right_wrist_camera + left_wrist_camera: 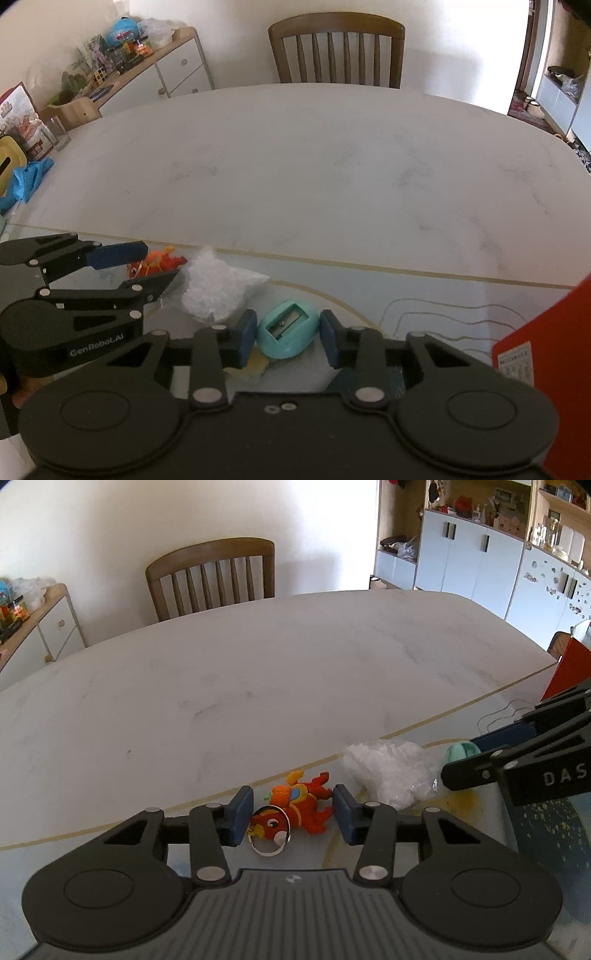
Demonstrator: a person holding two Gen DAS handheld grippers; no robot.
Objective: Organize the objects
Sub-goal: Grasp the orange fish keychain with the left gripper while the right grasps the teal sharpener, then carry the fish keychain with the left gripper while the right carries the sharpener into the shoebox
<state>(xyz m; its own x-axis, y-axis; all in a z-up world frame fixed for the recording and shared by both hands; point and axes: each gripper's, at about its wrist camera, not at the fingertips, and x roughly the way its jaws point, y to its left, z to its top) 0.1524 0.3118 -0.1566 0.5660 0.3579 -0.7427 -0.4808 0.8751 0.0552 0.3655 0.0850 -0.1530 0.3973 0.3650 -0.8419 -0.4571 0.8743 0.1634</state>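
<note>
Left wrist view shows the left gripper (293, 818) with its blue pads spread wide, straddling an orange-red rubbery cartoon-figure keychain (299, 806) that lies flat on the table mat between them. One pad sits close against the figure's head and the other close to its legs, but I cannot tell whether either one touches it. The figure's long axis runs across the gap from pad to pad, head toward the left finger, with its silver key ring (269, 834) lying on the near side toward the gripper body. Just beyond the right finger rests a crumpled clear plastic bag (388, 771).

Right wrist view shows the right gripper (289, 338) also spread apart, its pads flanking a teal egg-shaped pencil sharpener (288, 334) with a narrow gap on each side. The sharpener lies with its blade slot facing up, its long axis spanning the gap between the pads. A red box (546, 332) stands near this gripper's right side.

Ahead of both grippers, the white marble-patterned table (332, 166) stretches open to a brown wooden slat-back chair (338, 48) at the far edge.
</note>
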